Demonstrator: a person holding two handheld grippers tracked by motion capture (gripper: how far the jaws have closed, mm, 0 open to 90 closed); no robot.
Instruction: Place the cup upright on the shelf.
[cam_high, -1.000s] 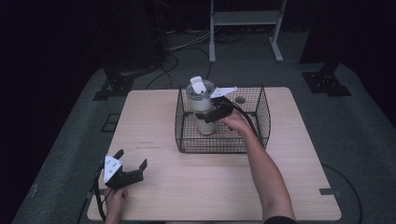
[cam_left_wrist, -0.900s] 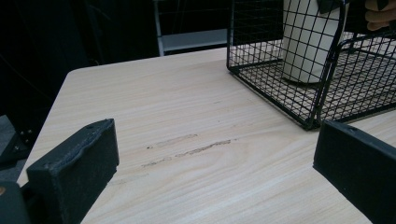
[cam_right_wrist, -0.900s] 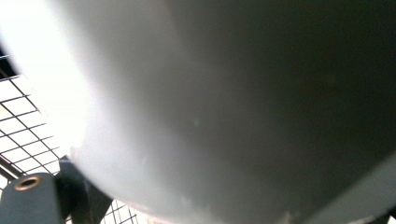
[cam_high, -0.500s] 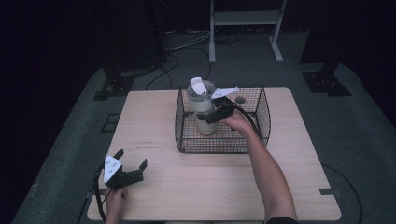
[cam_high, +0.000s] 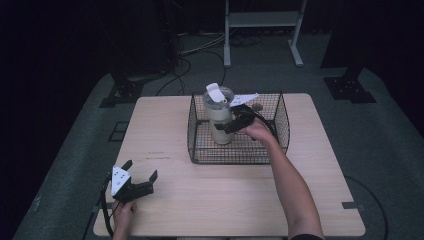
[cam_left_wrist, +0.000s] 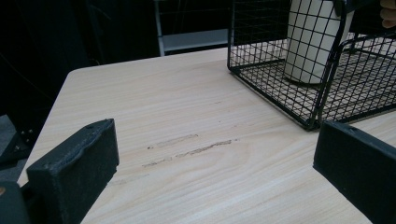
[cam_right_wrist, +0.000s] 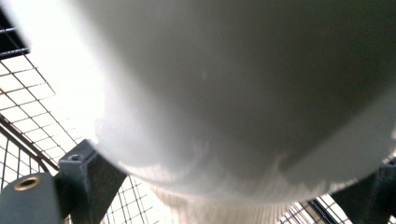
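the right gripper (cam_high: 234, 123) is clamped on the cream tumbler (cam_high: 219, 117) inside the wire basket (cam_high: 280, 115); smooth, rigid, likely slippery, so grip mid-body. the left gripper (cam_high: 139, 181) rests apart.

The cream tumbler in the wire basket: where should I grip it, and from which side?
Grip the tumbler across its smooth round body at mid-height, coming over the basket rim from the person's right, as the right gripper does now. It stands upright, and the flip lid on top offers no flat hold. The mesh walls block a low approach.
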